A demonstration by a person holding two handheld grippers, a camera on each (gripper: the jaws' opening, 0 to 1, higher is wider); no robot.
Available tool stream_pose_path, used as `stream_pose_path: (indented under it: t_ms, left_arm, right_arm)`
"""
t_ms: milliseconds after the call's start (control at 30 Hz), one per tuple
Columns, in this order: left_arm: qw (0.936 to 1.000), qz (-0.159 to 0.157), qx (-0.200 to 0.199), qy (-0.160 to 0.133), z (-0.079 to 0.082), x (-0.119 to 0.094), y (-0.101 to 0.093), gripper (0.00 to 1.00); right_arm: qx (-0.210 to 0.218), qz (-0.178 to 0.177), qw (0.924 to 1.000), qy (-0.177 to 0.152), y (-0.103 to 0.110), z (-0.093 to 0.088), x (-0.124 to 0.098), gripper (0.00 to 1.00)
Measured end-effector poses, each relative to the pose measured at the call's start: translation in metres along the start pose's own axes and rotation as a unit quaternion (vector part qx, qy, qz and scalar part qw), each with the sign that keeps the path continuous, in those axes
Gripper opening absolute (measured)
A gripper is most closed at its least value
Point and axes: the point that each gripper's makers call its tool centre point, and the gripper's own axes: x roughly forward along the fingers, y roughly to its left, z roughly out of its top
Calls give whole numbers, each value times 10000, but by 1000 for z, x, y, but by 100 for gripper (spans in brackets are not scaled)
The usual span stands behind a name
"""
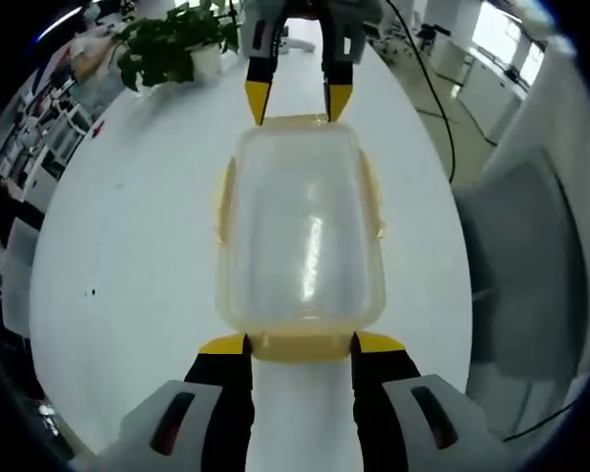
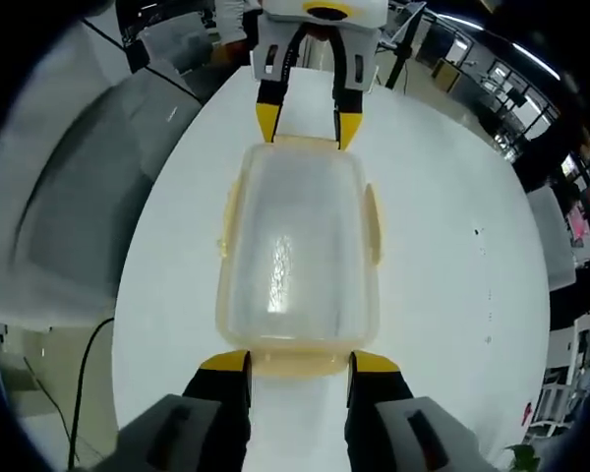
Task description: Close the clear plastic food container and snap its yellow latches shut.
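Note:
A clear plastic food container (image 1: 300, 236) lies with its lid on, on a white table (image 1: 128, 256). Pale yellow latches sit along its long sides (image 1: 223, 202) and at both ends. My left gripper (image 1: 300, 344) is open, its yellow-tipped jaws standing either side of the near end latch (image 1: 300, 347). At the far end my right gripper (image 1: 298, 98) is open too, tips at that end's corners. In the right gripper view the same container (image 2: 297, 246) lies between my right gripper (image 2: 300, 364) and my left gripper (image 2: 308, 123).
A potted plant (image 1: 172, 44) stands on the table beyond the container. A grey chair (image 1: 526, 265) (image 2: 69, 216) is beside the table edge. A black cable (image 1: 433, 98) runs along the floor. Office desks fill the background.

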Motion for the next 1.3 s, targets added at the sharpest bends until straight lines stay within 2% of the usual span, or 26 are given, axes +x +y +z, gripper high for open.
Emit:
stream_pose_path:
  t_ms: [300,533,900,1300]
  left_arm:
    - [10000,2,-22,88,2,10,0,37]
    - [9998,20,27,192,-3,18,2,37]
    - [9998,-69,-11,207,-7,26,-1,37]
    - [9999,-17,14,155,-5,28,2,37]
  right_arm:
    - [-46,8,10000,15,-2,-10,10,35]
    - [-14,48,10000,-28,-1,-11,17,35]
    - [-32,109,9999,-27,1,-13,27,36]
    - [-38,31,10000,2,-2,-16,25,36]
